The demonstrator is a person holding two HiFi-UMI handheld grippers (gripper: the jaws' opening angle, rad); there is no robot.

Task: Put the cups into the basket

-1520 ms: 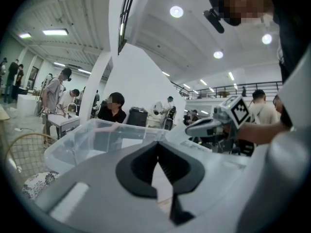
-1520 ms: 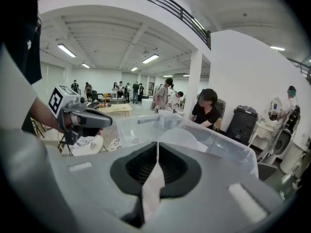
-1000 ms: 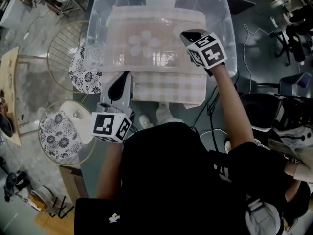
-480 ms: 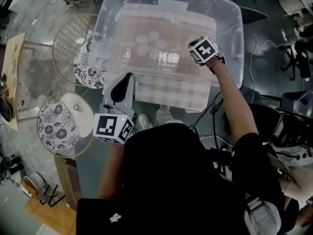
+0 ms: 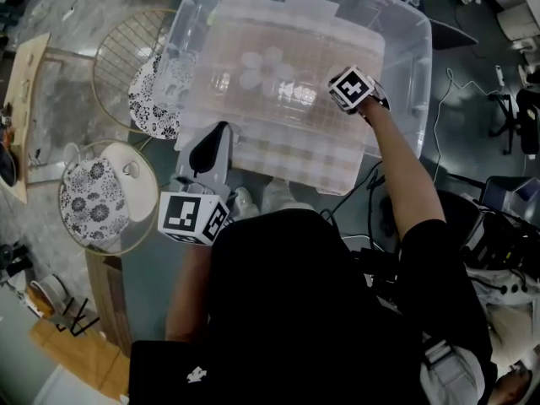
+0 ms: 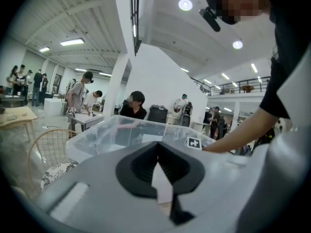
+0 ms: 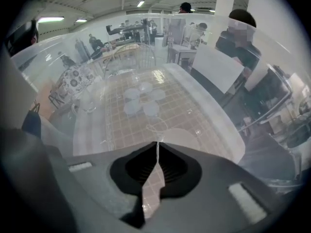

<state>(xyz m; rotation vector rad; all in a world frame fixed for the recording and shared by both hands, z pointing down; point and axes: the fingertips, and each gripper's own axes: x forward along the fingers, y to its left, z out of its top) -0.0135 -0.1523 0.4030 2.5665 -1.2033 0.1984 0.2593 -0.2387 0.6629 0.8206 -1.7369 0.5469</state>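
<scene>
Bright ceiling lights [image 6: 184, 4] overhead, soft shadows. Both gripper views go fisheye with dark corners and blurry near edges; glare streaks the clear bin [image 5: 413, 66].

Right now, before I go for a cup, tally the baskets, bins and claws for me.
Round gold wire baskets with floral liners: 2, upper basket, lower basket
Large clear plastic bin: 1
Claws: 2, left claw, right claw
Total: 5
Clear cups: too see-through to count.
</scene>
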